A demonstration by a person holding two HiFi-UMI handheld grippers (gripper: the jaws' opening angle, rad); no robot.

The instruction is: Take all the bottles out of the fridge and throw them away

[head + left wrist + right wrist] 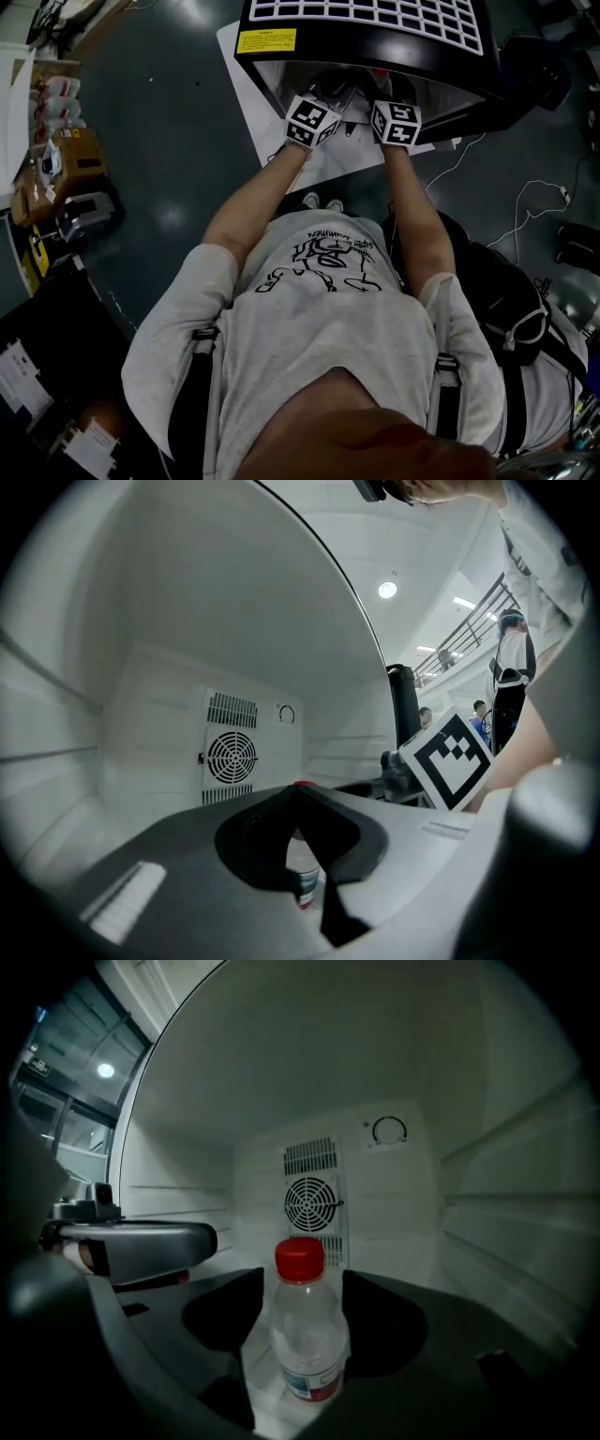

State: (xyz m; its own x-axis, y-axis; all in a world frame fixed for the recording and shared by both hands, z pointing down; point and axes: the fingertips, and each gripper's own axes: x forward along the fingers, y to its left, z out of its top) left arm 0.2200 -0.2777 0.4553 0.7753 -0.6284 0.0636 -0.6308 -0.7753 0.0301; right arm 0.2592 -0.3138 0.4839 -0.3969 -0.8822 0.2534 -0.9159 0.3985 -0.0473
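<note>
Nothing legible on fridge sticker (266,41), shirt print (323,258) or bottle label (309,1382).

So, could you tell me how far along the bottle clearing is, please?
Done: the fridge is open. In hand: the right gripper, jaws apart, straddles an upright red-capped bottle inside, not yet gripped. Still to do: grip it, lift it out, throw it away.

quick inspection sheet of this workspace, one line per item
surface: white fridge floor, lit
job's things: red-capped bottle upright on it
clutter: boxes left of the person, black bag right
grippers: right gripper jaws apart around the bottle; left gripper jaws nearly together, a bottle shows in the gap, grip unclear
cables: white cable loose on the room floor
surroundings: black fridge, open; dark floor
</note>
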